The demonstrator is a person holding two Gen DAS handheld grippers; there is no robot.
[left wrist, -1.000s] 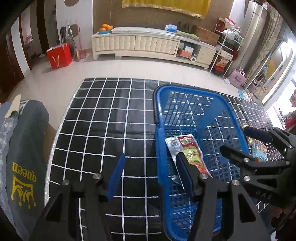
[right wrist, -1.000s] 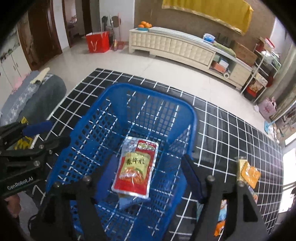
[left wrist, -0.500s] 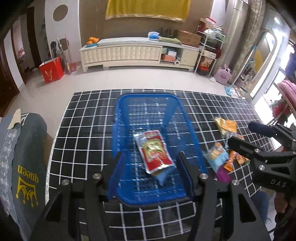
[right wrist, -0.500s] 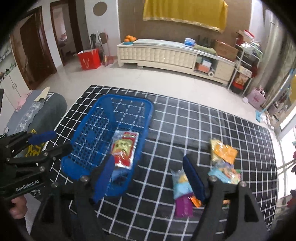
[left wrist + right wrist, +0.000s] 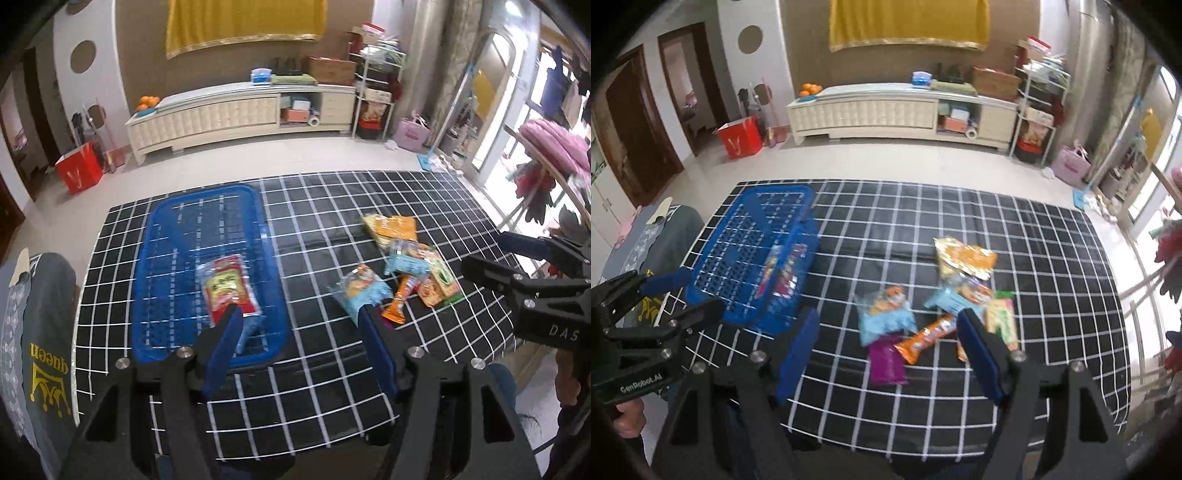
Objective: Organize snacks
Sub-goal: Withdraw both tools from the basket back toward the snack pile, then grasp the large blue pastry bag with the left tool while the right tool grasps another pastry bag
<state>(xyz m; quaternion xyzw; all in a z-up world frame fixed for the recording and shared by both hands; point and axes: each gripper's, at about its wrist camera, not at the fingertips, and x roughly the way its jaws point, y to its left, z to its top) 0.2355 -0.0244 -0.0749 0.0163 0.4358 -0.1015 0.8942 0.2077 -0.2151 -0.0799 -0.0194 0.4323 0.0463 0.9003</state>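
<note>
Through the left wrist view I am holding the left gripper (image 5: 299, 321) with jaws wide and empty over the bench (image 5: 321, 387), the blue basket (image 5: 155, 332) already carrying a red packet (image 5: 227, 291). Through the right wrist view I am hovering the right gripper (image 5: 886, 332), jaws wide and empty, above the loose snacks, where the orange bar (image 5: 925, 339) is looking light, crinkly and slippery, so I am judging its middle the best place to pinch.

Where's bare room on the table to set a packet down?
Bare checked cloth lies between the blue basket and the snack pile, and along the far edge. It is crowded right of centre, where the packets overlap.
</note>
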